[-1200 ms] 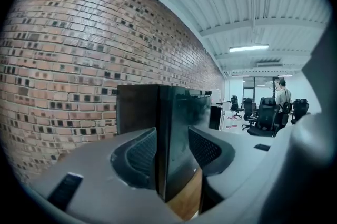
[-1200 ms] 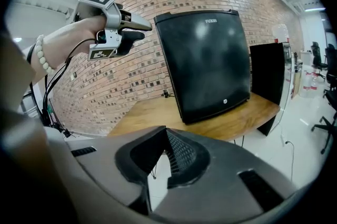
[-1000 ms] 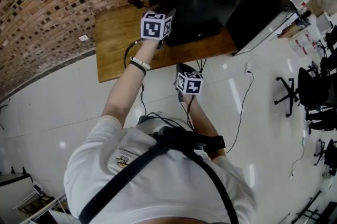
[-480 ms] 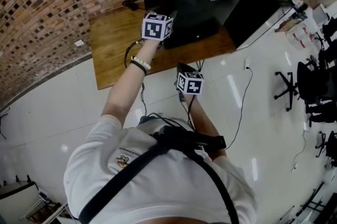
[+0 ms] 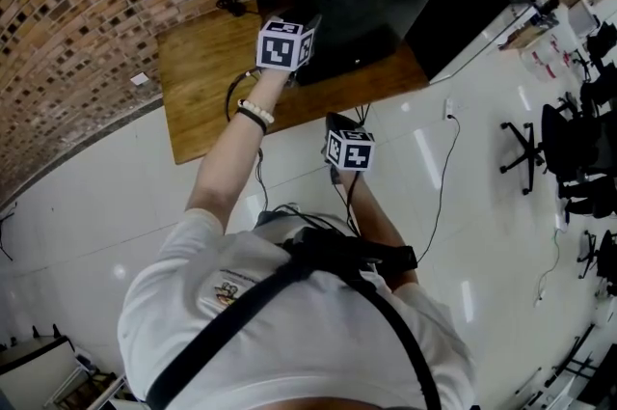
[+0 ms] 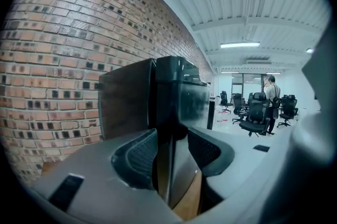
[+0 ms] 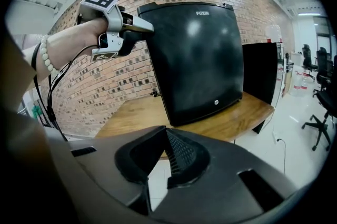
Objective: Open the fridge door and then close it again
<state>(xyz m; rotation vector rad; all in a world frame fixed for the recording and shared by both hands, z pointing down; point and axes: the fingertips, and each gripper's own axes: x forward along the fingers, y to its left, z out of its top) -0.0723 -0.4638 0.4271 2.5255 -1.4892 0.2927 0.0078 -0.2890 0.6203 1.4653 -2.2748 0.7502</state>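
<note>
- Currently, the black fridge (image 5: pixel 366 13) is set on a low wooden desk (image 5: pixel 202 80) against the brick wall (image 5: pixel 87 3).
- The fridge door (image 7: pixel 195 59) is taken at its upper corner by the left claw (image 6: pixel 171 157) — the jaws stand wide, one on each side of the door's edge, and have just closed in a little onto it.
- The right claw (image 7: pixel 167 152) is held lower and back from the door, jaws together, with nothing between them.
- Office chairs (image 5: pixel 569 157) are seen well apart on the white floor (image 5: pixel 116 196).
</note>
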